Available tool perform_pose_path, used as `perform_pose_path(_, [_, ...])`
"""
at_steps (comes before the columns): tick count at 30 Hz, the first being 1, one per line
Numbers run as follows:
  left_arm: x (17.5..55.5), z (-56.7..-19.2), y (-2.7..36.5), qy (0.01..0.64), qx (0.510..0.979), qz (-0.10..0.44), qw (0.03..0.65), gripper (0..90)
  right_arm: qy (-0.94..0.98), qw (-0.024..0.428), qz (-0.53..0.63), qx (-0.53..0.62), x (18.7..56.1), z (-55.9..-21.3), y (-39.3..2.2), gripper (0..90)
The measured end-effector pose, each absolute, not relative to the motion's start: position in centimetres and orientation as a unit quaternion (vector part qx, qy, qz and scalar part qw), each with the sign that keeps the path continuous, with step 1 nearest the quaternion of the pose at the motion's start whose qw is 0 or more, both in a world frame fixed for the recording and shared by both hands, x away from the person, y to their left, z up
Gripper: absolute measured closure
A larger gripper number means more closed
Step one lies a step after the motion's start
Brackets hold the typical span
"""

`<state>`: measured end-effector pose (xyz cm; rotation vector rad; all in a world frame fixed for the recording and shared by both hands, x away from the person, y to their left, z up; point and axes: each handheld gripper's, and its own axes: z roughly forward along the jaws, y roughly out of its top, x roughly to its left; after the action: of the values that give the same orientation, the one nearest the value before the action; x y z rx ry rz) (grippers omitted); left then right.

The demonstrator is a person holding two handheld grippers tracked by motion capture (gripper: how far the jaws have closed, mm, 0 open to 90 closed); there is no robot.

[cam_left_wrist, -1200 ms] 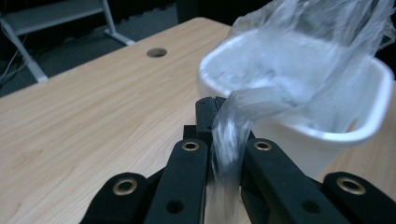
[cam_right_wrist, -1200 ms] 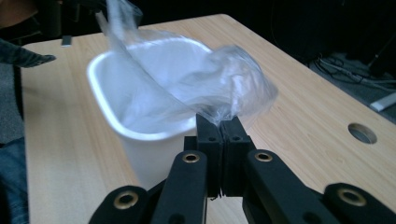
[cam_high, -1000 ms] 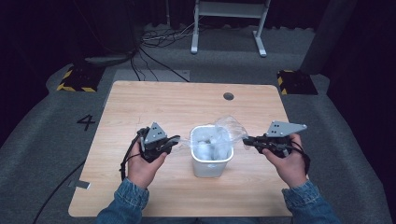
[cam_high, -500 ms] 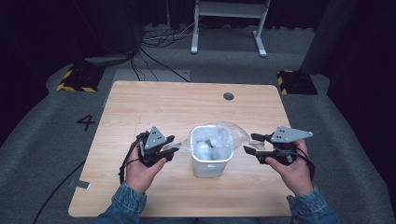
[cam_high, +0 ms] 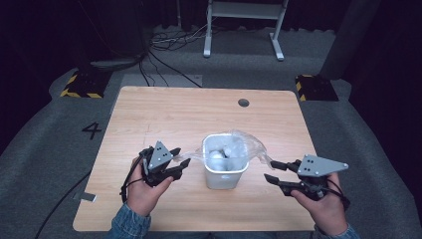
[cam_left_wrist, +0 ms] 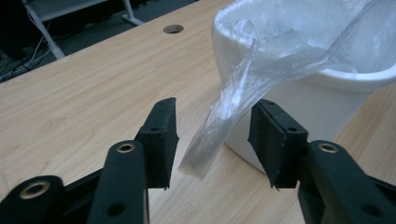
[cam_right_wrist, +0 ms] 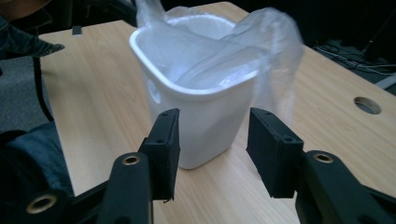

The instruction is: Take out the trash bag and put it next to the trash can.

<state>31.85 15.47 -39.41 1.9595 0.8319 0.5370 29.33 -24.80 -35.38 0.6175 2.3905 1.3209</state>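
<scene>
A white bin [cam_high: 225, 172] stands mid-table, lined with a clear plastic bag [cam_high: 249, 147] whose edges spill over the rim. My left gripper [cam_high: 182, 156] sits just left of the bin. Its jaws have just been opening, and a loose flap of the bag [cam_left_wrist: 224, 126] hangs between them untouched, in front of the bin [cam_left_wrist: 299, 107]. My right gripper [cam_high: 269, 170] is off to the bin's right, apart from it. Its jaws stand open and have just been closing a little, with nothing between them. In the right gripper view the bin [cam_right_wrist: 196, 112] and the bag [cam_right_wrist: 275, 56] lie beyond the right gripper [cam_right_wrist: 212, 144].
The wooden table [cam_high: 164, 114] has a round hole [cam_high: 243, 102] near its far edge and a strip of tape [cam_high: 87, 197] at its near left corner. A metal stand [cam_high: 244, 30] and cables lie on the floor behind. A denim sleeve [cam_right_wrist: 32, 154] shows at the left of the right gripper view.
Both grippers were shut at the bag's edges and now stand open. The right hand has drawn away to the right and nearer the front edge. The bag has slackened over the rim.
</scene>
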Motion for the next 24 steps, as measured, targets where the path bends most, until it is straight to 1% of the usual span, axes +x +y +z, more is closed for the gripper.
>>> perform_pose_path(3, [32.0, -39.6, 15.5, 0.339, 0.796, 0.212, 0.455, 58.2, 0.849, 0.161, 0.458, 0.21, 29.2, -35.9, -24.0, 60.4])
perform_pose_path(5, [32.1, -39.7, 15.5, 0.338, 0.798, 0.209, 0.453, 62.8, 0.853, 0.146, 0.457, 0.205, 29.3, -36.4, -23.4, 64.7])
perform_pose_path(8, [32.2, -39.7, 15.4, 0.337, 0.796, 0.205, 0.458, 68.1, 0.86, 0.134, 0.445, 0.212, 30.1, -37.2, -22.6, 67.4])
perform_pose_path(10, [32.5, -39.6, 15.3, 0.338, 0.795, 0.202, 0.461, 71.2, 0.86, 0.137, 0.44, 0.221, 31.0, -37.6, -22.4, 68.8])
perform_pose_path(13, [33.0, -39.6, 15.2, 0.339, 0.793, 0.2, 0.464, 75.1, 0.857, 0.155, 0.43, 0.238, 32.5, -37.9, -22.2, 70.2])
perform_pose_path(17, [33.5, -39.0, 15.0, 0.337, 0.791, 0.198, 0.471, 82.9, 0.838, 0.168, 0.447, 0.263, 34.6, -37.4, -22.2, 69.2])
perform_pose_path(21, [33.8, -38.2, 14.7, 0.33, 0.786, 0.2, 0.482, 87.5, 0.825, 0.178, 0.468, 0.261, 35.7, -35.9, -21.7, 62.1])
perform_pose_path(24, [34.0, -37.6, 14.4, 0.328, 0.786, 0.202, 0.483, 88.4, 0.823, 0.18, 0.478, 0.248, 36.3, -34.8, -20.9, 56.6])
